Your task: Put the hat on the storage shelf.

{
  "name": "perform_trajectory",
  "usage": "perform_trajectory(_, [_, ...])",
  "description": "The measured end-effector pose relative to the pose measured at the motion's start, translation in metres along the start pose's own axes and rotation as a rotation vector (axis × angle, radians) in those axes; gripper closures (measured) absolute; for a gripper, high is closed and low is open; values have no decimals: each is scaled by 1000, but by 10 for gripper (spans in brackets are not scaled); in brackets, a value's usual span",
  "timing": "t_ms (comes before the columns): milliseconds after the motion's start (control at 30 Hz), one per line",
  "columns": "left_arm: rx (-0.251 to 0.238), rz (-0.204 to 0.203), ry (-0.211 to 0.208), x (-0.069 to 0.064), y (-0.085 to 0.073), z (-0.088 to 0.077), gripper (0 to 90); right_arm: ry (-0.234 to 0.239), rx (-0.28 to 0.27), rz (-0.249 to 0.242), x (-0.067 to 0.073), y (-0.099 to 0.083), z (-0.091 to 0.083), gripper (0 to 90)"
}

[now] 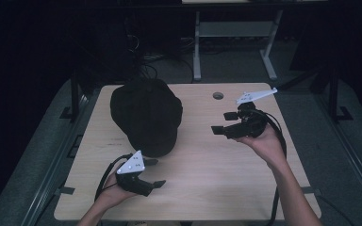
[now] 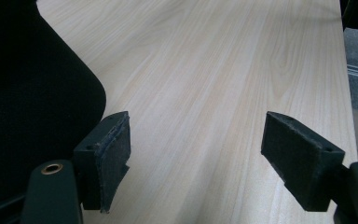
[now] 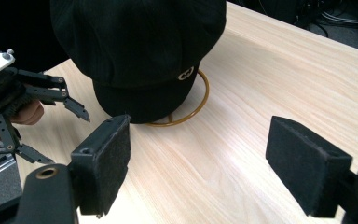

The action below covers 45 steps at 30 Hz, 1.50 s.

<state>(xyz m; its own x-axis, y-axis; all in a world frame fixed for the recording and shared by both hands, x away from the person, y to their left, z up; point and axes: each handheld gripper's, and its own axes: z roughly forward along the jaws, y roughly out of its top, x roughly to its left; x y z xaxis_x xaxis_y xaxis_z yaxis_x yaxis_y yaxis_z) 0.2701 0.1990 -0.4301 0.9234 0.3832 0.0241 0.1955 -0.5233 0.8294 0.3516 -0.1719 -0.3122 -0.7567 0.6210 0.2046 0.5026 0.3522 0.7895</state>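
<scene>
Both pairs of fingers stand wide apart with nothing between them: the left gripper's pads [image 2: 114,154] frame only bare wood, and the right gripper's pads [image 3: 103,163] do the same.

The black cap [image 1: 145,115] sits on the far left part of the table [image 1: 217,165], its brim turned toward the person. From the right gripper view the cap [image 3: 140,51] rests on a thin gold wire ring stand [image 3: 200,105], whose loop peeks out under the brim, and a small metal emblem [image 3: 185,73] shows on the front band.

The left gripper [image 1: 154,173] hovers just in front of the cap's brim, near the table's front edge, with one jaw close beside the dark fabric [image 2: 32,98] but not touching it, as far as I can tell. The right gripper [image 1: 220,129] is held up in a raised palm on the right side, well apart from the cap and pointing toward it.

A small round hole [image 1: 218,95] lies in the tabletop near the far edge.
</scene>
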Motion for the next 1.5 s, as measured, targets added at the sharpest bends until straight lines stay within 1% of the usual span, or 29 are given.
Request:
perform_trajectory(200, [0,0,1,0,0,0,238,-11,2,21,-4,-11,-4,205])
perform_trajectory(233, [0,3,1,0,0,0,238,-11,2,21,-4,-11,-4,205])
perform_trajectory(267, [1,-2,0,0,0,0,238,-11,3,24,-4,-12,-4,205])
perform_trajectory(300, [4,1,0,0,0,-1,238,-12,6,27,-5,-17,-5,205])
perform_trajectory(433, [5,-2,1,0,0,0,238,-15,10,31,-6,-23,-7,204])
perform_trajectory(700, [7,4,5,1,0,-1,238,-24,12,61,-11,-43,-12,199])
perform_trajectory(867, [5,-3,4,1,-1,1,238,-32,5,90,-16,-58,-16,197])
perform_trajectory(967, [5,-3,6,1,-1,1,238,-30,6,104,-16,-63,-18,196])
perform_trajectory(1033, [4,-5,5,1,-1,1,237,-36,-1,101,-18,-71,-20,196])
perform_trajectory(1133, [6,-3,6,1,-1,1,238,-39,-1,105,-18,-75,-21,197])
perform_trajectory(1167, [6,-3,6,1,-1,1,238,-44,2,108,-18,-80,-22,197])
perform_trajectory(1367, [6,0,6,1,-2,2,238,-47,16,124,-21,-94,-25,195])
perform_trajectory(1400, [6,0,6,1,-2,2,238,-47,16,124,-21,-94,-25,195])
perform_trajectory(1500, [5,-2,4,0,-2,2,238,-61,19,124,-21,-101,-29,195])
